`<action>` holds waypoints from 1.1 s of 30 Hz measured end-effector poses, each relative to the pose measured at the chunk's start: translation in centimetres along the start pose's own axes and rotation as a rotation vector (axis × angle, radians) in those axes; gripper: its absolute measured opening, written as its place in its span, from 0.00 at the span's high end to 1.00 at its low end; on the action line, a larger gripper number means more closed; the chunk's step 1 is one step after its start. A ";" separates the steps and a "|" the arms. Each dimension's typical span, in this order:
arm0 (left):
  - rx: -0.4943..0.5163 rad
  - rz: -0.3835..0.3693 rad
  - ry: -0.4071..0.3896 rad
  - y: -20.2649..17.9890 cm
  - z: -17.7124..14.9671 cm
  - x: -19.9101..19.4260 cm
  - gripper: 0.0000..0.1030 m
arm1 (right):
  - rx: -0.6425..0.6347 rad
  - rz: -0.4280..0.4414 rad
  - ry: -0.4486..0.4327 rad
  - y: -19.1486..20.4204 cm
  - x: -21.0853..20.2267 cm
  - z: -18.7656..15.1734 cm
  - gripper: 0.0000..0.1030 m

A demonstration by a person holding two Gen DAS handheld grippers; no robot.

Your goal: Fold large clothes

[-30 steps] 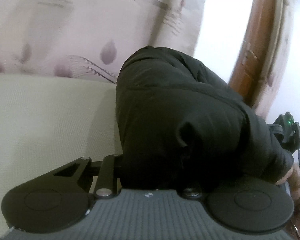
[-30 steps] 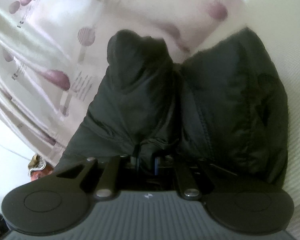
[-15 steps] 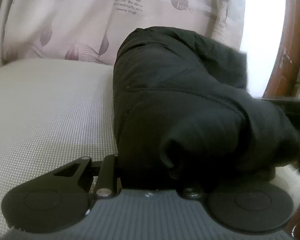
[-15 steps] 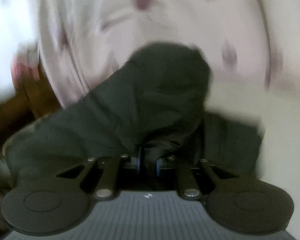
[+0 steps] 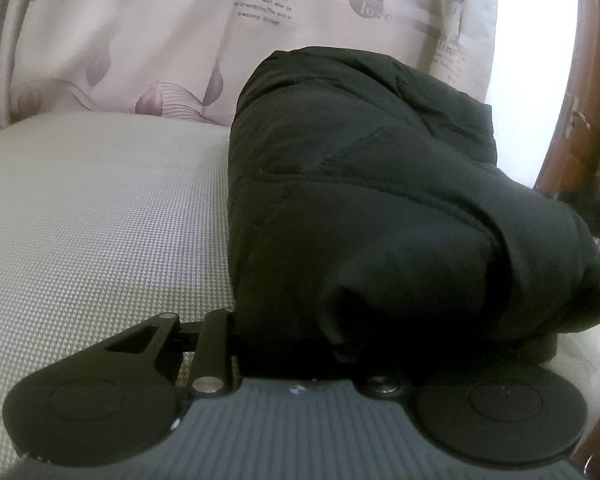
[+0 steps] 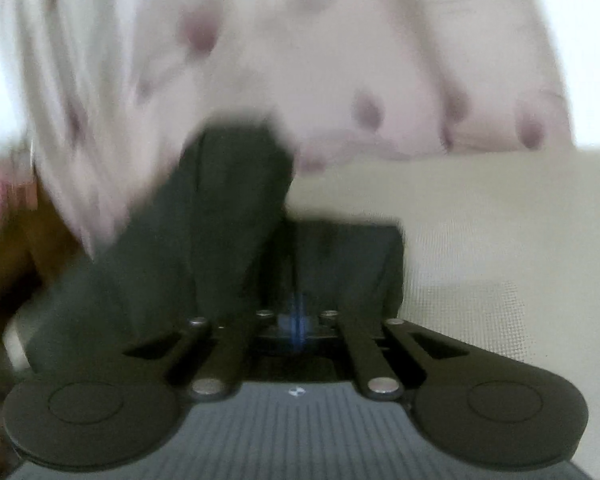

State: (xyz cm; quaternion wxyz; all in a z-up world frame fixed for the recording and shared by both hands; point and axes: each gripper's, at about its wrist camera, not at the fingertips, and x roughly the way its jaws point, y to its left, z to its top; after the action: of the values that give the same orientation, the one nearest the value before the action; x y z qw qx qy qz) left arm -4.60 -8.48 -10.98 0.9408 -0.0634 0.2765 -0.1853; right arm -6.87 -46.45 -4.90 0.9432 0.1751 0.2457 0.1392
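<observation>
Curtains point(image 5: 148, 36) with purple leaves and some printed lettering hang right behind a pale woven mattress point(image 5: 100, 216), and a strip of brown wooden frame point(image 5: 576, 92) runs up the right edge of the left camera view.

On the mattress sits the black puffy jacket point(image 5: 380, 208), bunched into a thick mound toward the right side. It comes all the way up against the left tongs point(image 5: 300, 364) and drapes over the front of them, so the fingers are buried in fabric. Only the linkage on one side sticks out past the jacket. Can't tell whether those tongs are apart or pinched on something, the jacket hides it all.

The right camera is really blurry. You can still make out the jacket point(image 6: 228, 216) rising up as a dark column just left of center, with a lower flat part of it lying on the mattress point(image 6: 500, 216) right in front of the right tongs point(image 6: 298, 320). Those tongs look drawn together, with blue pads nearly meeting in the middle, and dark fabric sits right at them. Looks like they're clamped on the jacket, though the blur makes the contact fuzzy. Curtains point(image 6: 340, 60) fill the top of that view too.
</observation>
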 end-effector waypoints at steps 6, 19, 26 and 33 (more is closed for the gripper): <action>0.000 -0.001 -0.009 -0.1 -0.2 0.1 0.73 | 0.035 0.104 0.044 1.1 1.6 3.3 0.11; 0.005 0.031 -0.021 -0.6 -0.6 0.4 0.47 | -0.417 -0.105 0.035 5.4 5.5 4.4 0.89; -0.010 0.013 -0.023 -0.4 -0.5 0.3 0.43 | -0.222 -0.065 0.036 -1.1 7.3 1.9 0.89; -0.002 -0.058 -0.142 0.6 0.8 -6.1 0.46 | -0.044 -0.037 -0.074 -2.3 8.0 0.0 0.82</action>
State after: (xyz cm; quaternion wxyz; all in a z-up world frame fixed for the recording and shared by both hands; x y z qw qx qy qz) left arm -8.74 -5.53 -7.41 0.9523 -0.0854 0.2074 -0.2071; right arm 0.24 -45.72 -9.10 0.9577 0.1550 0.2106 0.1203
